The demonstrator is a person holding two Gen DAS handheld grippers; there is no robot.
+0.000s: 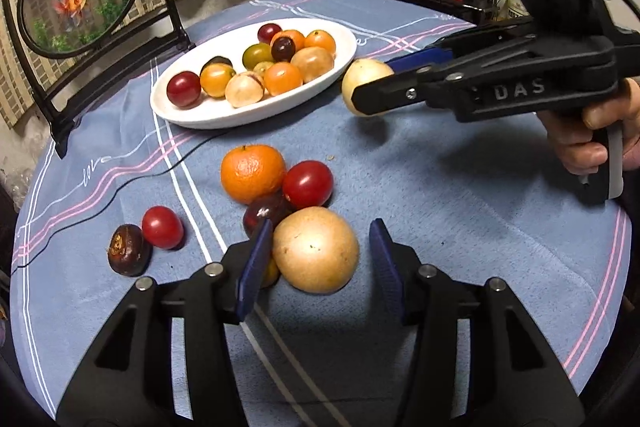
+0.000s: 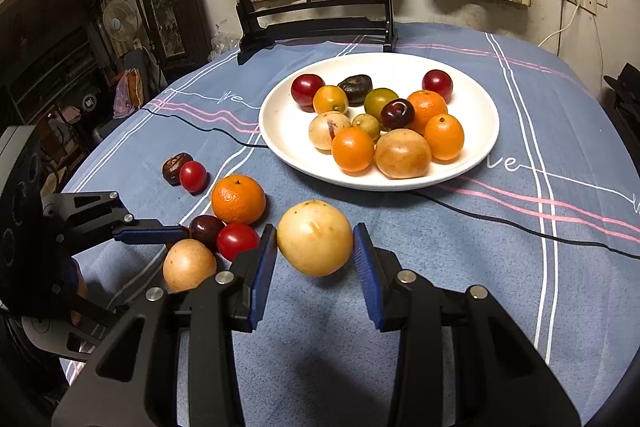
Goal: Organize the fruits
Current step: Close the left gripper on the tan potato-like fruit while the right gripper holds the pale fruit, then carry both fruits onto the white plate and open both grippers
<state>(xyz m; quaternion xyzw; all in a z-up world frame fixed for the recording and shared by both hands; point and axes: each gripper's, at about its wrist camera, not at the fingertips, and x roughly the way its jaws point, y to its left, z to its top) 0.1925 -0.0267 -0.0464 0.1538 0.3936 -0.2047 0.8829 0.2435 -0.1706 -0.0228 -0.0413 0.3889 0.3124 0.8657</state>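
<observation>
The right gripper (image 2: 315,247) stands narrowly open, its two blue pads pressed on either side of a pale yellow fruit (image 2: 315,237) that hangs clear of the tablecloth (image 2: 440,267). The white plate (image 2: 280,131), already heaped with fruit, lies at 12 o'clock from it, near but with bare cloth between. This hand looks the nearer to the plate. The fruit is almost round, so no long axis matters; the move likely turns on clearing the near rim.

The left gripper (image 1: 318,247) is partly closed around a tan fruit (image 1: 316,251) lying on the cloth. Its 9 o'clock pad is at the skin, while its 3 o'clock pad stands apart, so nothing is gripped. A mandarin (image 1: 253,173) sits at 11 o'clock.

A small orange fruit (image 1: 270,273) is mostly hidden behind that pad, and I cannot make out what kind it is.
</observation>
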